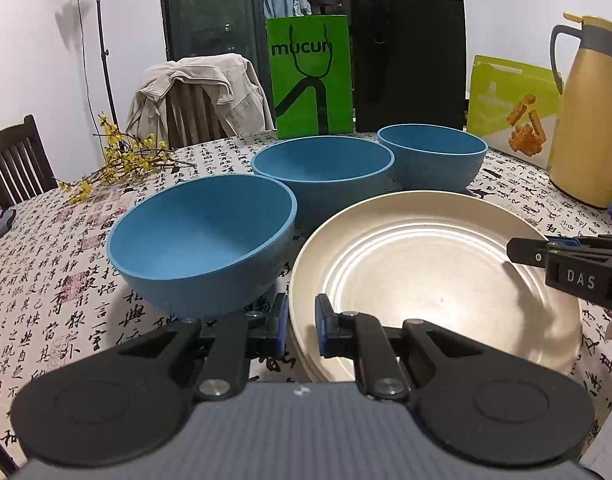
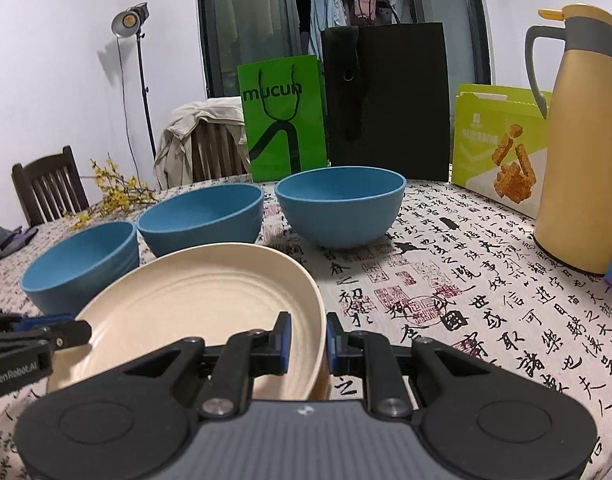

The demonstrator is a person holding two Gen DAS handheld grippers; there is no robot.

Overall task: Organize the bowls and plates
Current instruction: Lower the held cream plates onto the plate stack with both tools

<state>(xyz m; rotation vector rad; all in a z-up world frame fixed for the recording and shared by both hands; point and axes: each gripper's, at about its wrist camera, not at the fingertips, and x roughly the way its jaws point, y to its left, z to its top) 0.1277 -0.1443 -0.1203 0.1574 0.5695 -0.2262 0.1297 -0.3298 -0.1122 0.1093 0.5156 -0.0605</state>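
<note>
From where I sit, the near blue bowl [image 1: 202,248] is farthest left on the calligraphy tablecloth [image 1: 46,280], with the middle blue bowl [image 1: 326,172] and the far blue bowl [image 1: 434,160] running back and to the right in a row. None is nested yet.

Next comes my left gripper [image 1: 300,326]. Its jaws are nearly closed, and the left rim of the cream plate stack [image 1: 426,264] sits between the blue pads; I read that as a pinch on the top plate's edge. The edges below it look like several plates piled together, resting on the table just right of the near bowl.

Across the plate, my right gripper [image 2: 308,342] has its jaws drawn in on the opposite rim in the same way. In the right wrist view the top plate [image 2: 194,304] runs leftward from those pads, so the plate lies between my two hands, each holding one side. Both are equally near it.

The bowls lie beyond and to the left of the plate, nearer my left hand. I judge the coming move depends on that: either hand must let go of the rim before reaching for a bowl, and the left has the shorter path.

Further right stand a yellow thermos jug [image 2: 578,152] and a green snack box [image 2: 502,148], well apart from the dishes.
</note>
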